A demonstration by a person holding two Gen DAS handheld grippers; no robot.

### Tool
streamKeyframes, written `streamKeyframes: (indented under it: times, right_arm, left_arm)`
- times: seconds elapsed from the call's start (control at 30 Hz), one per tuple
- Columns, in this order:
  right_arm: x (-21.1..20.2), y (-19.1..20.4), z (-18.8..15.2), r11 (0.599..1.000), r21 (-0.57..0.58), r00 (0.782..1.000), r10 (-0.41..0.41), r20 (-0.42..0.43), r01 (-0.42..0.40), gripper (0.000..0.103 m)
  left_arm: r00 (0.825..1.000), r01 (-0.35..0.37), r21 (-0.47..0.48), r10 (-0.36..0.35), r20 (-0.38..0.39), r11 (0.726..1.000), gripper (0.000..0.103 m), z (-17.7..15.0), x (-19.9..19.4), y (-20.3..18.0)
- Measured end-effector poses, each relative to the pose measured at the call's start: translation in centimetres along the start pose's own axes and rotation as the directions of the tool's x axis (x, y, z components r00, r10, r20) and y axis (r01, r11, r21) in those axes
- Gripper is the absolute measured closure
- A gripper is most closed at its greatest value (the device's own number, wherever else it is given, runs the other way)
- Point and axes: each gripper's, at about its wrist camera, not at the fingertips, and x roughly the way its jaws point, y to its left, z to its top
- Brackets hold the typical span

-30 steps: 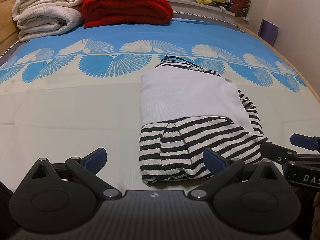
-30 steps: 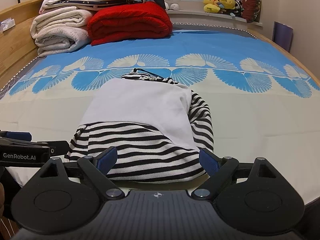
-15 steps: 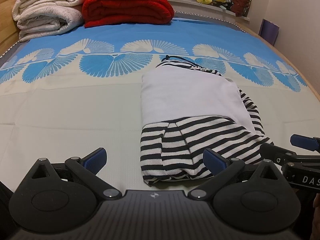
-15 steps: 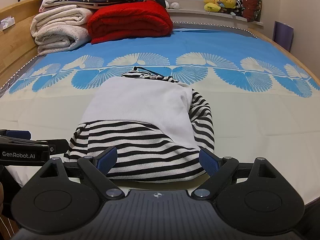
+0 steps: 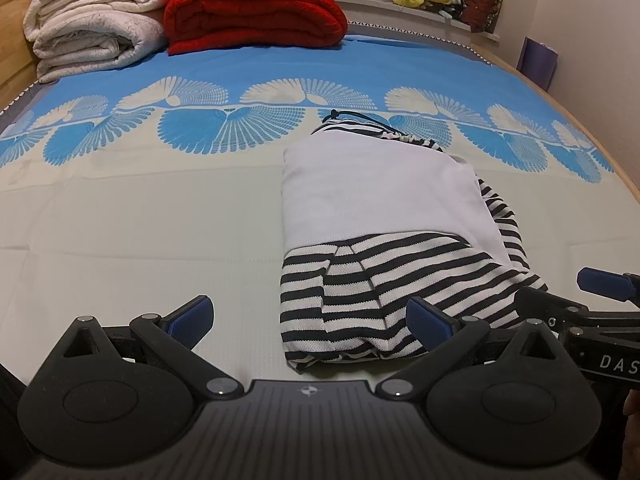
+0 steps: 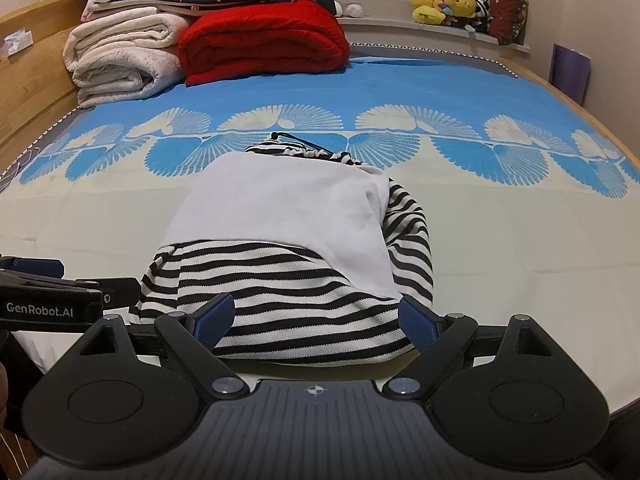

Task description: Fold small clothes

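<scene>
A small garment (image 5: 384, 216) (image 6: 288, 240), white in the middle with black-and-white striped parts, lies folded into a rough rectangle on the bed. A dark drawstring pokes out at its far end. My left gripper (image 5: 310, 316) is open just in front of the garment's near left corner, nothing between its blue pads. My right gripper (image 6: 316, 318) is open too, hovering at the striped near edge, which shows between its fingers. Each gripper appears at the edge of the other's view: the right gripper's fingers (image 5: 600, 280) and the left gripper's fingers (image 6: 36, 268).
The bed sheet (image 5: 140, 216) is cream near me and blue with fan patterns farther off. Folded white blankets (image 5: 92, 36) and a red quilt (image 5: 252, 12) are stacked at the far left. Plush toys (image 6: 448, 4) sit on the window ledge. A wooden bed frame (image 6: 28, 76) runs along the left.
Both grippers have drifted slightly back toward me; the garment sits a touch farther away in view. Both stay open and the garment has not moved.
</scene>
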Motion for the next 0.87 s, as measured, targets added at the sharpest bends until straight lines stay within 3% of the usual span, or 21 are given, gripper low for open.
streamKeyframes:
  times: [0.87]
  right_arm:
    - [0.03, 0.09, -0.02, 1.0, 0.0, 1.0, 0.0, 0.001, 0.0, 0.014]
  left_arm:
    - [1.0, 0.004, 0.004, -0.004, 0.003, 1.0, 0.001, 0.08, -0.04, -0.01]
